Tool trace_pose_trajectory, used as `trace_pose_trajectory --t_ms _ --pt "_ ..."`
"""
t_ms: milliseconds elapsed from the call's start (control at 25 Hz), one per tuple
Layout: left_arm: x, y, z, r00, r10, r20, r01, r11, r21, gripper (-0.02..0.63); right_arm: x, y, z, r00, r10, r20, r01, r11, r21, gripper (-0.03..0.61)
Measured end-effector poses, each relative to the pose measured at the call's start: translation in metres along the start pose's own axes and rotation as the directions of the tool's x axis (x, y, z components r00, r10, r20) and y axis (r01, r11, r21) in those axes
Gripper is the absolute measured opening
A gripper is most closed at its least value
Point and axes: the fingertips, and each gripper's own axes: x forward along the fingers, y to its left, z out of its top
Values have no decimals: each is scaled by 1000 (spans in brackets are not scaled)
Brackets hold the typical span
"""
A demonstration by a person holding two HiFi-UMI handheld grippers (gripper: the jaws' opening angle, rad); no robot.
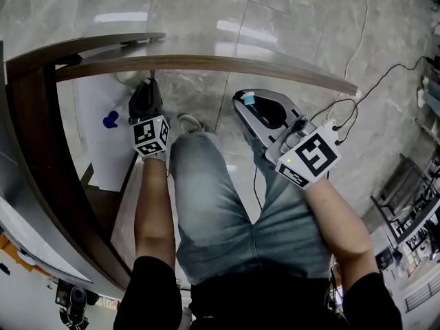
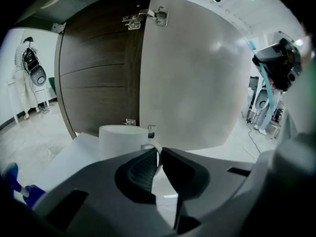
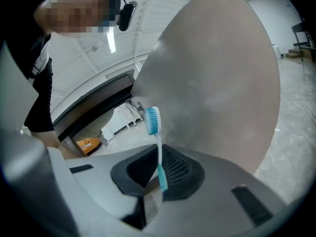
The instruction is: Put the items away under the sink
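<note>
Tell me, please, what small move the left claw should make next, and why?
Probably ease the left claw forward and down so the white mug lands on the white cabinet floor. The claw is shut on the mug's handle, and the door ahead stands open.

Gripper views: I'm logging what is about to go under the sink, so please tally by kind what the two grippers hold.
White mug, its handle in the left gripper: 1
Toothbrush, in the right gripper: 1
Total: 2
</note>
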Motion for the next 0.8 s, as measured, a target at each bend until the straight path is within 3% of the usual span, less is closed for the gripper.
trace_pose_trajectory --t_ms 800 --pt "43 35 -21 994 105 -9 -106 985 -137 43 12 -3 -6 999 43 -21 -44 998 -47 44"
